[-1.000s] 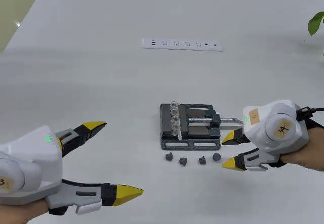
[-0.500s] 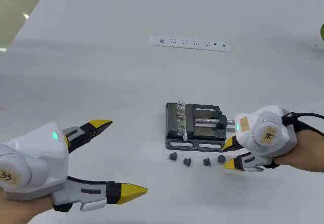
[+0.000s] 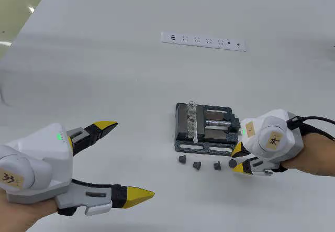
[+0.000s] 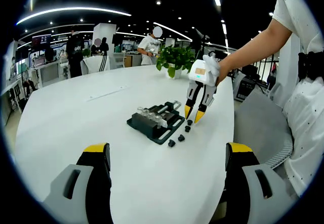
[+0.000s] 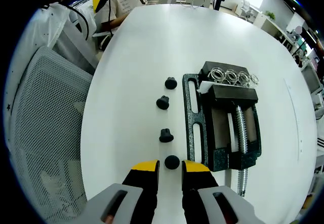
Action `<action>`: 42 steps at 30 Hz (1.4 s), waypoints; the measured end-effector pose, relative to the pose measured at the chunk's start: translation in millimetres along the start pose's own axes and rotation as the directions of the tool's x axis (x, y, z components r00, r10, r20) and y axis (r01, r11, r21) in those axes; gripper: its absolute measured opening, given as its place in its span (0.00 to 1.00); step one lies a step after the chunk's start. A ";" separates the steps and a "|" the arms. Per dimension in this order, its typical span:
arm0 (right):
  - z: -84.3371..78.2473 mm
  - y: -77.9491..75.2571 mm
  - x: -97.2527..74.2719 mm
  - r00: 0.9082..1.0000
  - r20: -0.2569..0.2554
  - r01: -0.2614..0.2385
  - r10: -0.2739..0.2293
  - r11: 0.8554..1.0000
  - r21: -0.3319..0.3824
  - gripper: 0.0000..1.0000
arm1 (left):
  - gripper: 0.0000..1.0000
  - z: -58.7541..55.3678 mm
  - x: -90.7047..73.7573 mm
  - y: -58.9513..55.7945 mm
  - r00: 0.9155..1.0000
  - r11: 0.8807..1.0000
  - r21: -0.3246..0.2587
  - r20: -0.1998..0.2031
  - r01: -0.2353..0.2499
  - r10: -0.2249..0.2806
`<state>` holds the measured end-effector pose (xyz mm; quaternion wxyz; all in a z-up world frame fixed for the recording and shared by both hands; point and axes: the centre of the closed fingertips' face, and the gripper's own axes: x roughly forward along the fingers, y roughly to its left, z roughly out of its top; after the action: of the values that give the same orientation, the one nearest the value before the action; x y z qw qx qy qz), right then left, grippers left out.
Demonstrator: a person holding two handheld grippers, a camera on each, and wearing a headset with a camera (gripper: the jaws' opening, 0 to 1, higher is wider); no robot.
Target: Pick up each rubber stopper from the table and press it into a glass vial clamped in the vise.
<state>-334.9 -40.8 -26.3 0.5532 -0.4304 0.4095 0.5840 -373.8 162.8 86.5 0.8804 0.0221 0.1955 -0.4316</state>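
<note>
A dark vise (image 3: 205,130) stands on the white table with a row of glass vials (image 3: 192,119) clamped upright in it; in the right gripper view the vials (image 5: 230,76) show open mouths. Several dark rubber stoppers lie in a line before the vise. The rightmost stopper (image 3: 232,163) (image 5: 172,162) sits on the table just between the yellow tips of my right gripper (image 3: 237,158), whose jaws stand narrowly apart beside it. My left gripper (image 3: 125,159) hovers wide open at the near left, holding nothing, well away from the vise (image 4: 154,121).
A white power strip (image 3: 204,41) lies at the far side of the table. A mesh chair (image 5: 45,133) stands past the table edge by the stoppers. A potted plant (image 4: 174,57) and people are beyond the table.
My right gripper has come in on the rightmost stopper and its jaws have narrowed around it. The left gripper has held its place, wide open.
</note>
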 end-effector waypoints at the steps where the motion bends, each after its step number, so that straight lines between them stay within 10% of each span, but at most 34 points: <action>1: 0.4 0.5 -0.7 1.000 -0.002 -0.001 0.001 1.000 -0.002 0.13 | 0.94 0.1 -0.1 0.0 1.000 1.000 0.000 0.001 0.000 0.000; 42: -0.3 -0.7 4.1 1.000 -0.022 -0.005 0.004 0.999 -0.034 0.08 | 0.92 4.0 -2.8 -1.1 1.000 1.000 -0.011 0.016 -0.003 0.003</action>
<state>-334.3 -39.9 -30.3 0.5401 -0.4452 0.4065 0.5872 -374.9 163.4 91.3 0.8826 0.0143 0.1908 -0.4295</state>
